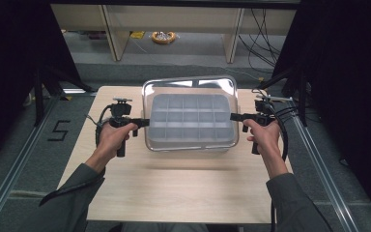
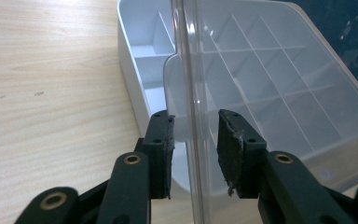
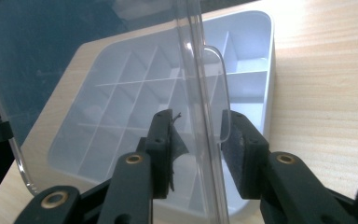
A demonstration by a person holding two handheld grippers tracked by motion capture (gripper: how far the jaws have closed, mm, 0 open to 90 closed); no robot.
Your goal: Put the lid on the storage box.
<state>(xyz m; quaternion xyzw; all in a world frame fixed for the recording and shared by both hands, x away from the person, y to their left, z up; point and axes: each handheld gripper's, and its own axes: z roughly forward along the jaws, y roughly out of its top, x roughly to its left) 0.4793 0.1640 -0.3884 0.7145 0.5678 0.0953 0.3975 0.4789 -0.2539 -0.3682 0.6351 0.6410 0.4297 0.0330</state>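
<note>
Looking down from the high view: we see a pale wooden table [image 1: 174, 188] with a person's two forearms coming in from the bottom edge, each hand holding a black gripper.
Left hand: the left hand [image 1: 112, 137] grips its tool near the table's left edge, sleeve trailing down and left.
Left gripper: the left gripper [image 1: 144, 123] reaches to the left edge of a clear lid [image 1: 189, 87]. In the left gripper view its jaws stand on either side of the lid's rim [image 2: 193, 126] with a narrow gap on each side — parted, not pressing the plastic as far as we can see.
Box: a white compartment box [image 1: 190, 121] sits at the table's middle, towards the far side, divided into rows of small cells by thin walls.
Lid: the transparent lid hangs over the box, tilted, its far edge raised; light glints off that rim.
Right gripper: the right gripper [image 1: 235, 116] meets the lid's right edge. In the right gripper view its jaws straddle the rim [image 3: 205, 116] — narrowly apart, with small gaps visible.
Right hand: the right hand [image 1: 265, 137] holds its tool near the table's right edge, a black cable [image 1: 284, 130] looping beside it.
</note>
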